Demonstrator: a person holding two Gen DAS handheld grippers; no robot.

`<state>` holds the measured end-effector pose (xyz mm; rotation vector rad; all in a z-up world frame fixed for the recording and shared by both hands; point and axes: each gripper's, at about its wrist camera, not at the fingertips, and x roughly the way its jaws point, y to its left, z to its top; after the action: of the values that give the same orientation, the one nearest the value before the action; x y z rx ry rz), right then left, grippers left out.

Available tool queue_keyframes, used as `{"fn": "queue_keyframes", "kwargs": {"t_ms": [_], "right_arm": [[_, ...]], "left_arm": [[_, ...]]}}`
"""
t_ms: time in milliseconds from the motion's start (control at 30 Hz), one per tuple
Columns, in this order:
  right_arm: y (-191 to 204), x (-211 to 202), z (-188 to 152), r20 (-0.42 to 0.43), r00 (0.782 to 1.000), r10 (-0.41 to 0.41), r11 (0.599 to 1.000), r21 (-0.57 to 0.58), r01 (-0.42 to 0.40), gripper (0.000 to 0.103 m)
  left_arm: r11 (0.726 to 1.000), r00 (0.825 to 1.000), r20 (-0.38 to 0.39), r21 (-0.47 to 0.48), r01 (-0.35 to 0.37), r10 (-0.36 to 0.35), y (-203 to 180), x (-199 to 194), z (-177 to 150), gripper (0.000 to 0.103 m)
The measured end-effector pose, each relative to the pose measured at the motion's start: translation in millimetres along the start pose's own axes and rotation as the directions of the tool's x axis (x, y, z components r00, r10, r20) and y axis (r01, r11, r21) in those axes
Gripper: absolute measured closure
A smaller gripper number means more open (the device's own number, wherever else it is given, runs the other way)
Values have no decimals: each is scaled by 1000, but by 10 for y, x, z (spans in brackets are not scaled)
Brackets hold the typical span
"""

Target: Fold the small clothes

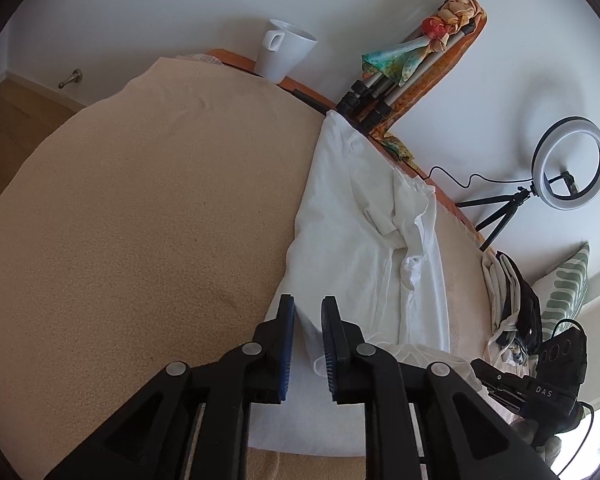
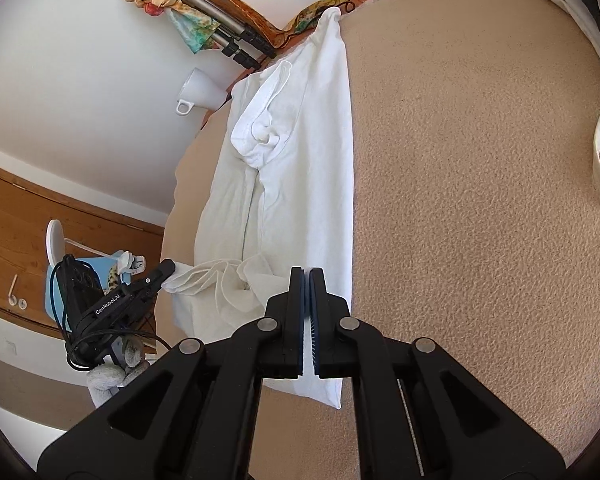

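Already folded lengthwise, the white shirt (image 2: pixel 300 160) stretches ahead of the right gripper (image 2: pixel 305 320) pinching its hem, the left gripper (image 1: pixel 308 344) parted, crosswise folds remaining.

Your right gripper (image 2: pixel 305 312): jaws pinched together on the near edge of the white shirt (image 2: pixel 300 152), which lies lengthwise on the beige bed cover (image 2: pixel 480 200). Your left gripper (image 2: pixel 168 270): at the shirt's bunched left hem. White mug (image 2: pixel 202 88): beyond, by the wall.
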<state>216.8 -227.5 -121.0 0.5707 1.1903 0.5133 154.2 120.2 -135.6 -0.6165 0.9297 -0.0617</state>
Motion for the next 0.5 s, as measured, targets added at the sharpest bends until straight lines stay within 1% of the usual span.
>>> {"fn": "queue_keyframes", "kwargs": {"t_ms": [100,133,167,233,300,333,400,433,500], "right_arm": [[-6,-92,27,22,1000,4,1000,4,-4,86],[17,-138,21,35,999,-5,1000,-16,5,78],[53,-176,13,48,999,-11,999,-40,13,76],[135,-234,-34,56,998,-18,996,-90,23,76],[235,-240,-112,27,999,27,988,-149,-23,76],[296,-218,-164,6,999,31,982,-187,-30,76],[396,-132,-275,-47,999,27,965,-259,-38,76],[426,-58,-332,-84,996,16,956,-291,-40,76],[454,89,-418,-122,992,-32,940,-341,-11,76]], "left_arm": [[1000,999,37,21,1,-1,24,-148,44,81],[999,999,47,33,3,-5,28,-204,43,81],[999,999,50,46,4,-7,29,-249,34,81],[997,999,40,67,25,-27,36,-310,-10,81],[996,999,7,85,43,-43,39,-310,-84,81],[995,999,-15,89,52,-51,38,-287,-127,81],[992,996,-61,103,71,-65,20,-205,-202,81],[991,995,-77,119,65,-56,-8,-161,-238,81],[987,994,-99,152,58,-43,-73,-80,-292,81]]}}
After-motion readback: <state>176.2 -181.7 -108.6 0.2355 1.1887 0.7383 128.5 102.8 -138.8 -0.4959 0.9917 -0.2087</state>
